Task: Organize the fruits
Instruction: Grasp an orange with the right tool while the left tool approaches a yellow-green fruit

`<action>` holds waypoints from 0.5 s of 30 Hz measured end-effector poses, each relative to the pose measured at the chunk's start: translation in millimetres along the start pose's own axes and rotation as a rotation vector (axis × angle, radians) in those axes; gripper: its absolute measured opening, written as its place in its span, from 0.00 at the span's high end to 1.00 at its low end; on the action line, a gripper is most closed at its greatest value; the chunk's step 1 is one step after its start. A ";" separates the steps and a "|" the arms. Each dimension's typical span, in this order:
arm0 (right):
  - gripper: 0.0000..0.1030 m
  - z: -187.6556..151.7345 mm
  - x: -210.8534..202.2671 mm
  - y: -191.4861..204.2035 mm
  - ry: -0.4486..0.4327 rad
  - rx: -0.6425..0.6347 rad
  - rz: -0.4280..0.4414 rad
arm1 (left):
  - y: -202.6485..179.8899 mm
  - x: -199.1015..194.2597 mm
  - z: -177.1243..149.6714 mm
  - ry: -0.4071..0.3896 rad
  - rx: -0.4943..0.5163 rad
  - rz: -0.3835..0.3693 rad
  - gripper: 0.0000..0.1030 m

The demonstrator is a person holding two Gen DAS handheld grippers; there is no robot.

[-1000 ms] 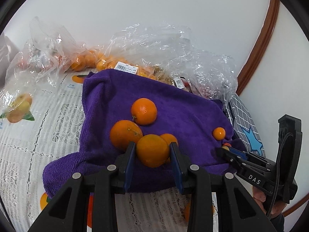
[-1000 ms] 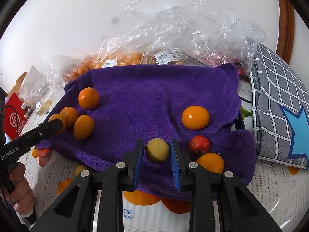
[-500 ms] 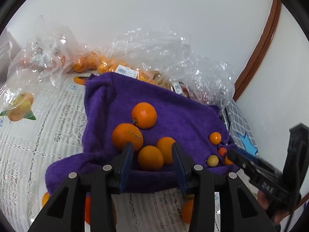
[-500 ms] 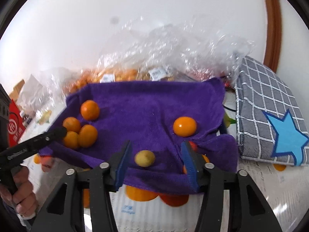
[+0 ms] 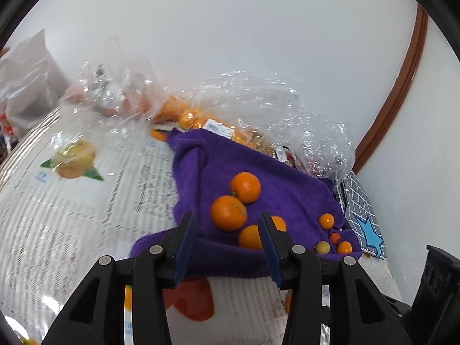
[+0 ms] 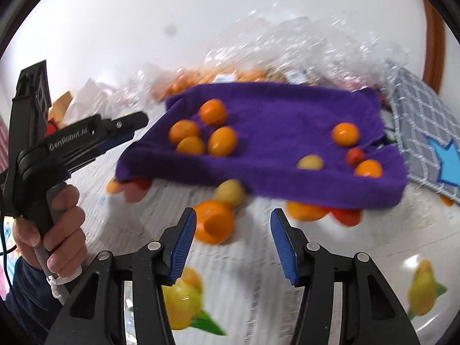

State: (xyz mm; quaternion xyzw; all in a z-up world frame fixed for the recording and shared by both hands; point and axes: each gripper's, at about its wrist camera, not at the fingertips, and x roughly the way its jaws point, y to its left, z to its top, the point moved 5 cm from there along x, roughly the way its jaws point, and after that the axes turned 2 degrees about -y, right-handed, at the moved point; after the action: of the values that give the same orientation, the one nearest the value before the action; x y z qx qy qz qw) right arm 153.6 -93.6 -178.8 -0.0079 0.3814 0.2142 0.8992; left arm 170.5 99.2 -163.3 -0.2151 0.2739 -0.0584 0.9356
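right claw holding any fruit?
No, the right claw stands open over the tablecloth, with nothing between its pads.

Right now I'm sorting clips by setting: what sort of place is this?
Probably a home table: fruit-print tablecloth, shop-labelled plastic bags of fruit against a plain wall, oranges on a purple towel.

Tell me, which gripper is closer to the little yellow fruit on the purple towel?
Probably the right gripper, empty, below and left of the yellow fruit. The left gripper, opening and empty, sits by the oranges, farther left.
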 end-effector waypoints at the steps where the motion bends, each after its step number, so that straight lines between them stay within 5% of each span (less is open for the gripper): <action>1: 0.48 -1.8 2.9 4.0 0.010 -0.008 0.006 | 3.5 -2.3 -1.5 0.000 -0.002 0.008 0.59; 10: 0.48 -7.6 32.0 17.9 0.088 -0.059 -0.012 | 20.8 -15.1 0.6 -0.016 -0.037 0.016 0.58; 15: 0.61 -6.3 35.3 17.4 0.079 -0.062 -0.027 | 16.7 -12.1 -0.9 -0.006 -0.022 0.011 0.58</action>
State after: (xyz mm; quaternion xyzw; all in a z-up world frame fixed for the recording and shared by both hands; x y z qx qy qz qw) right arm 164.2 -65.5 -205.0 -0.0492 0.4099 0.2135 0.8854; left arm 159.7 116.6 -165.3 -0.2241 0.2730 -0.0495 0.9342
